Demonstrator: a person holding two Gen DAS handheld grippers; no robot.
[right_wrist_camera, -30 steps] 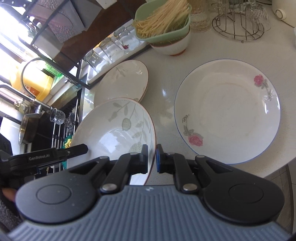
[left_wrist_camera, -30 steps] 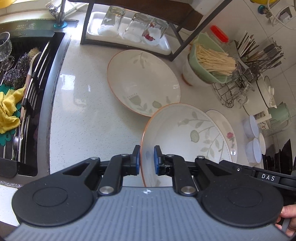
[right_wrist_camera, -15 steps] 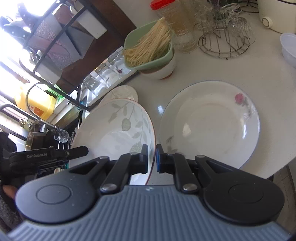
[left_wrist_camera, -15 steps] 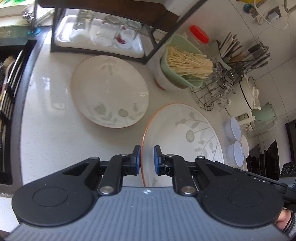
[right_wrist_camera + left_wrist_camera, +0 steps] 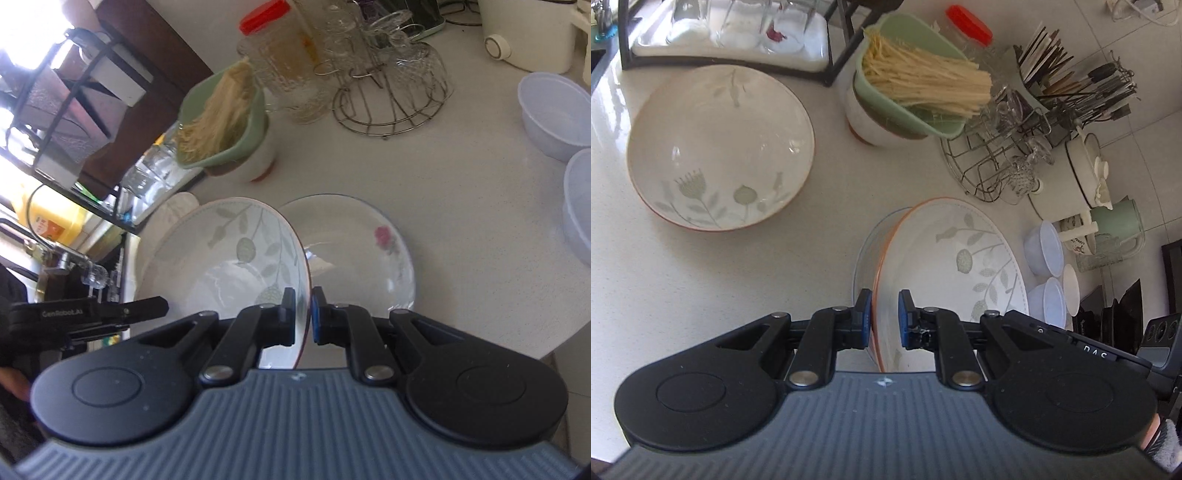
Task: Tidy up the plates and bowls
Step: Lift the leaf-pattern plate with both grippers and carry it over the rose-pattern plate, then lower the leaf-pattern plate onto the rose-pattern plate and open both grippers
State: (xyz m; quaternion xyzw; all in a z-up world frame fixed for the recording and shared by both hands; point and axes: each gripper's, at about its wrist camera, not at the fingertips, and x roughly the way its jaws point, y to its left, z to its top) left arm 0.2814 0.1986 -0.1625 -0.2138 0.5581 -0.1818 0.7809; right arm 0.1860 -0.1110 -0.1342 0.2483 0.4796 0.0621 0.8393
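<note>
Left wrist view: my left tool (image 5: 885, 317) pinches the near rim of the leaf bowl (image 5: 945, 266), one finger on each side of the orange edge.
Right wrist view: my right tool (image 5: 303, 319) pinches the other side of the same leaf bowl (image 5: 225, 258). My left tool (image 5: 92, 314) shows at the left, on the bowl's far rim.
Leaf bowl: I hold it up, tilted, with both tools. It sits over the rose plate (image 5: 369, 254), and I cannot tell if they touch.
Rose plate: it lies flat on the counter (image 5: 461, 221), partly hidden behind the bowl. In the left view only a thin edge of the rose plate (image 5: 862, 251) peeks out.
Second bowl: another big flower bowl (image 5: 720, 147) sits on the counter (image 5: 701, 277), well apart from the one I hold.
Noodle tub: a green tub (image 5: 912, 85) of dry noodles sits in a white bowl, near the wire rack (image 5: 993, 170).
Small bowls: pale plastic bowls (image 5: 554, 114) sit at the right side of the counter.
</note>
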